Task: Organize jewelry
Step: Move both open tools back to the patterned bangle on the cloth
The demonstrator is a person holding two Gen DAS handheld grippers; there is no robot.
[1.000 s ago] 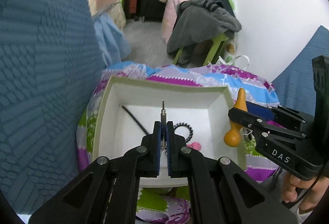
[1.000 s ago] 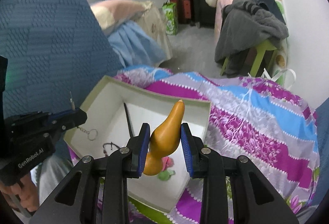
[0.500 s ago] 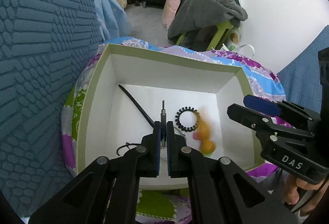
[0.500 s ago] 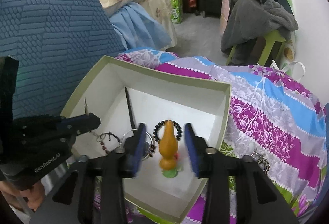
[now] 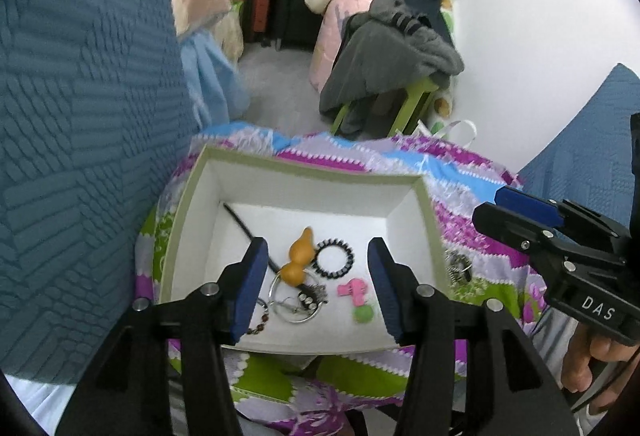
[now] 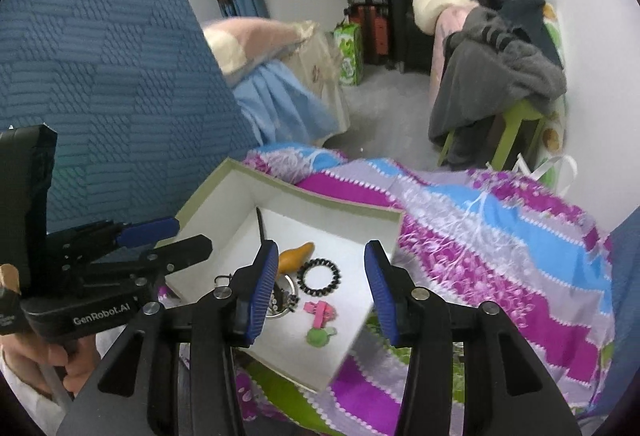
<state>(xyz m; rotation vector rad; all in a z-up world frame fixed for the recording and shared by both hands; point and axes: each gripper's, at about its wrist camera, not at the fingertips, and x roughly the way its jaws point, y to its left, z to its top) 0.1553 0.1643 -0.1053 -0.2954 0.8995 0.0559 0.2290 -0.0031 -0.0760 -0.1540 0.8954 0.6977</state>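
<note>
In your left wrist view, the white box [image 5: 298, 188] sits mid-frame, holding an orange gourd [image 5: 298, 258], black coil tie [image 5: 334, 259], pink clip [image 5: 353, 290], green piece [image 5: 363, 314] and metal ring [image 5: 294, 310]. Your left gripper [image 5: 316, 284] has just sprung apart, empty.

In your right wrist view, the same box [image 6: 288, 192] lies lower centre; your right gripper [image 6: 320, 292] gapes, empty.

Between the right gripper's [image 6: 320, 286] parted blue pads, nothing held, lies a white green-rimmed cardboard box [image 6: 320, 202]; inside, a black coiled hair tie [image 6: 319, 276] beside an orange gourd-shaped pendant [image 6: 296, 256].
</note>
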